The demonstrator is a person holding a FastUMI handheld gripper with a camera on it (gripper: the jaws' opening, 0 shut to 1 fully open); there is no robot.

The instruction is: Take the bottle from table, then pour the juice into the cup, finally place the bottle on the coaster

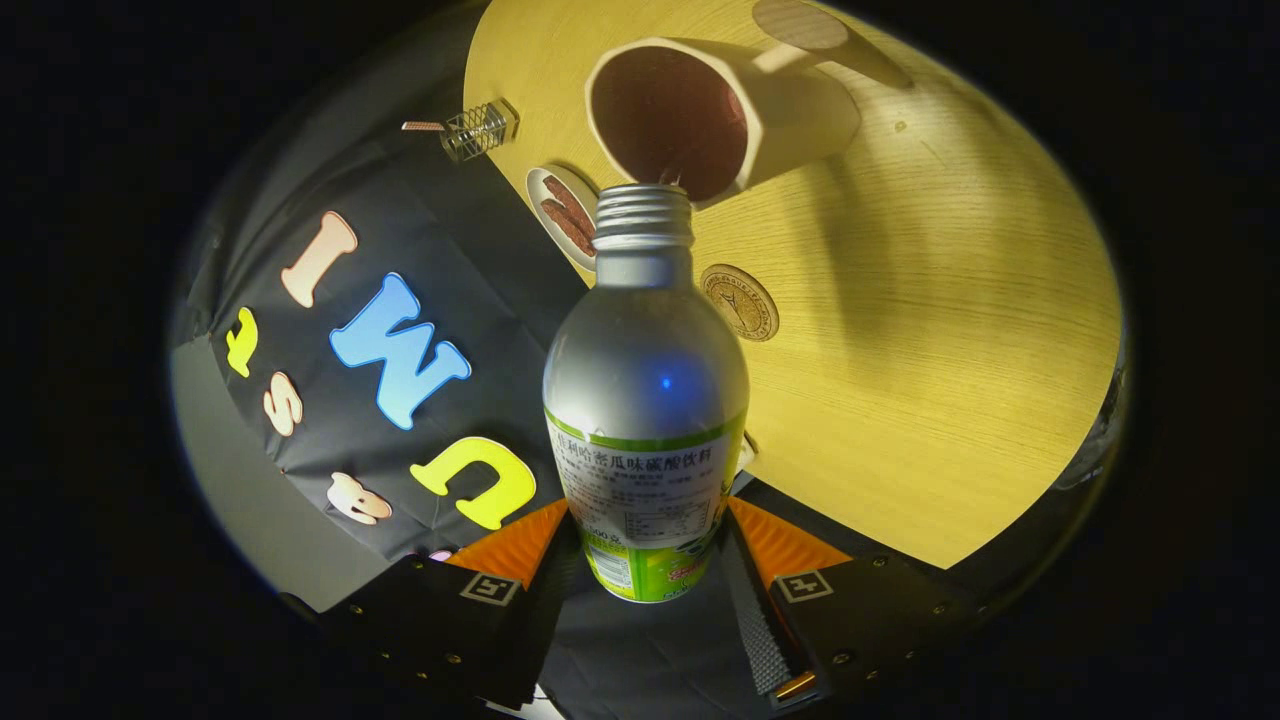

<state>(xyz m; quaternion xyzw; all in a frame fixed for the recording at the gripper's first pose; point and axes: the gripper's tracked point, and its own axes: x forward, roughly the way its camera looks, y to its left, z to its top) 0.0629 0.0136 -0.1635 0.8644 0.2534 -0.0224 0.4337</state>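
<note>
My gripper [648,545] is shut on a silver bottle [645,380] with a green and white label, both fingers pressing its lower body. The bottle is uncapped and tipped over, its threaded mouth right at the rim of a cream cup [720,115] that stands on the wooden table [930,380]. The cup's inside looks dark. A round cork coaster [740,302] lies on the table beside the bottle's neck, closer to my fingers than the cup.
A small white plate [563,215] with reddish-brown strips sits by the table's edge near the cup. A little wire holder [475,130] stands farther along that edge. Another round brown disc [800,25] lies beyond the cup.
</note>
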